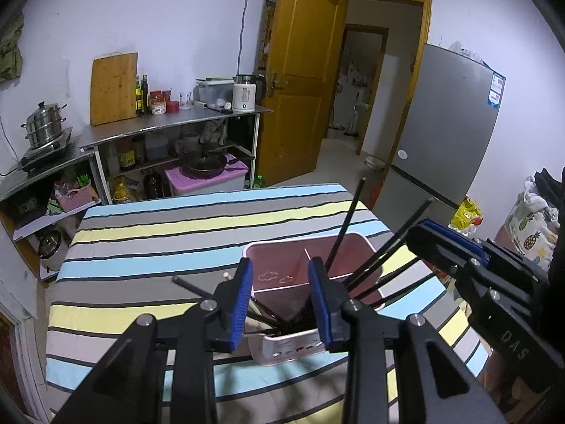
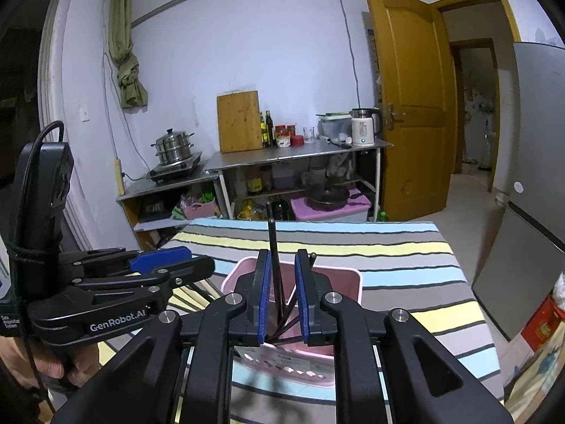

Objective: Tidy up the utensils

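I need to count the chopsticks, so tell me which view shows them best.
The left wrist view: the dark chopsticks fan out of the pink holder, most of their length clear of the left gripper. In the right wrist view they bunch between the right gripper fingers, overlapping.

Black claw (image 1: 280, 282) frames, blue pads, silver screws, "GenRobot.AI" lettering.
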The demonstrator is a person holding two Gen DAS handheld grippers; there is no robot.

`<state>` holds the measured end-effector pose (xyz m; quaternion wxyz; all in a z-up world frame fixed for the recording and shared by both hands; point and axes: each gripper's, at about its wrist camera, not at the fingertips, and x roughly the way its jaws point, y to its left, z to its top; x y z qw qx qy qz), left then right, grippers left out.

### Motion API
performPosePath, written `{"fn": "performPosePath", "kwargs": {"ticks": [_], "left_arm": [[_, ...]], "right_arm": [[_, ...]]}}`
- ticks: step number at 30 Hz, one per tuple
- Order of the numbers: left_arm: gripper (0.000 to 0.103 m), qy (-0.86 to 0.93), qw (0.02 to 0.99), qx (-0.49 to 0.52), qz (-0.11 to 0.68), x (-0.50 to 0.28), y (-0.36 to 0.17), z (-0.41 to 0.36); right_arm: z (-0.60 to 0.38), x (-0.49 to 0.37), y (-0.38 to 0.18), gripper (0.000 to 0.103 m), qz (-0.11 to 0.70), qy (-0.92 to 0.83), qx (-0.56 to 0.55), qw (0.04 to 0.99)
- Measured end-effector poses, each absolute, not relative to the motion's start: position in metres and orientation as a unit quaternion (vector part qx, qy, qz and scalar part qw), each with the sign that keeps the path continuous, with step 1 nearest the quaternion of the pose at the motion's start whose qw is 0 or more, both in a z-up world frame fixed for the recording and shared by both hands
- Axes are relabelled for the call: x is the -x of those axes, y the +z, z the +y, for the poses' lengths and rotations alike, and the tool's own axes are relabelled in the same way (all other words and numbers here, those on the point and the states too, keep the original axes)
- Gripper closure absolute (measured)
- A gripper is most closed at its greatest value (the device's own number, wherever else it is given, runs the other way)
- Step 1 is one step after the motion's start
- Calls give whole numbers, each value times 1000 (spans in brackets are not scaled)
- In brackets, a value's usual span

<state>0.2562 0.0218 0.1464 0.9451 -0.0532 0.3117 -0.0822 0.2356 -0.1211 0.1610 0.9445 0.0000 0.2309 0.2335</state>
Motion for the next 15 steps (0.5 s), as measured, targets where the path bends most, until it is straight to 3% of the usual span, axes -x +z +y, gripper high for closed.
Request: {"fn": "performPosePath", "kwargs": {"ticks": [5, 15], "left_arm": [[68, -84, 949, 55, 297, -238, 158, 24], [65, -90, 952, 60, 287, -195, 156, 21]], "right_arm": [[-129, -221, 172, 82, 223, 233, -10, 947], [-144, -187, 175, 82, 218, 229, -23, 948]]}}
